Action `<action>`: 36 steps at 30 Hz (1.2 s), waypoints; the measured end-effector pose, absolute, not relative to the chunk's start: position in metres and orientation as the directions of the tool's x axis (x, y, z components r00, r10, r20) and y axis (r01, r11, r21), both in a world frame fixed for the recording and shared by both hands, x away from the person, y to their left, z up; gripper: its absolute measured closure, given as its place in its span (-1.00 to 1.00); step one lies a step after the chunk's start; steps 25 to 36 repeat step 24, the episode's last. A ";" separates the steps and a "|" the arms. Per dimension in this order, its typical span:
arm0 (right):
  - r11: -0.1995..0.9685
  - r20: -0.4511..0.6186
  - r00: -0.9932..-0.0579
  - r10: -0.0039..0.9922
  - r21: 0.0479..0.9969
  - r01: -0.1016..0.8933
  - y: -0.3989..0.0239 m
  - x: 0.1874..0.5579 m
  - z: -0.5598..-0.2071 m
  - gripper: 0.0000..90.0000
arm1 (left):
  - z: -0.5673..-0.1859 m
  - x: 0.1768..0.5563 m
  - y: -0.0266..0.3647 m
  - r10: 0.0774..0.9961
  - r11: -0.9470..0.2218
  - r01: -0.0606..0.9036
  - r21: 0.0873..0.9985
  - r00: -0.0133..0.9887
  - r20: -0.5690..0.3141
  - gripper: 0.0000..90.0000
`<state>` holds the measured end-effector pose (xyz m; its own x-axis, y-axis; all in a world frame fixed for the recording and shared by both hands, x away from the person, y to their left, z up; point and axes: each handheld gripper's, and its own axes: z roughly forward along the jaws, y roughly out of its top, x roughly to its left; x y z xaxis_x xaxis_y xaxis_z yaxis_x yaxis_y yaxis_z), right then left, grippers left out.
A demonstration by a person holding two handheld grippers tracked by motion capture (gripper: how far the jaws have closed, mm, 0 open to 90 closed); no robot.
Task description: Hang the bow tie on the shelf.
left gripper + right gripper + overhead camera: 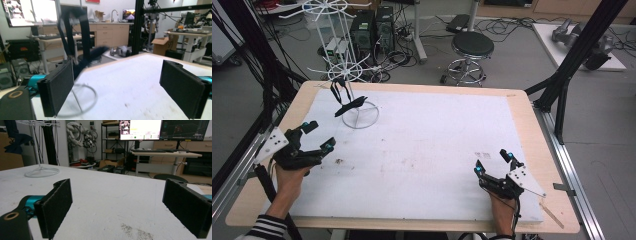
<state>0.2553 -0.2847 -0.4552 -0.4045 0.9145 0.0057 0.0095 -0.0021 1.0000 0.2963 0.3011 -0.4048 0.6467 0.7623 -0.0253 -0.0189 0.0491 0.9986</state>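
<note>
Dark socks (346, 100) hang on a white wire rack (343, 65) at table's (517, 107) far-left corner. Left gripper (318, 135) & right gripper (493, 161), jaws wide, hold nothing. No legible writing.

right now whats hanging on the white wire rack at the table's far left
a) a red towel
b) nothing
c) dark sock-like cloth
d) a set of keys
c, dark cloth pieces hang from the white wire rack, whose ring base sits on the white table cover.

White wire rack (343, 60) with black cloth (348, 104) hanging off it, white sheet (427, 150) on tan table (532, 135), striped black-and-white sleeve (264, 227).
</note>
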 end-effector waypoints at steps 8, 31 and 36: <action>-0.001 0.005 -0.406 0.914 1.000 0.010 -0.285 0.255 -0.455 -0.82 | -0.440 0.288 0.293 0.779 0.054 -0.030 0.998 0.627 -0.023 -0.74; 0.000 0.001 -0.407 0.913 1.000 0.003 -0.285 0.255 -0.455 -0.82 | -0.456 0.287 0.288 0.807 0.040 -0.020 0.999 0.591 -0.020 -0.74; 0.000 0.001 -0.407 0.913 1.000 0.003 -0.285 0.255 -0.455 -0.82 | -0.456 0.287 0.288 0.807 0.040 -0.020 0.999 0.591 -0.020 -0.74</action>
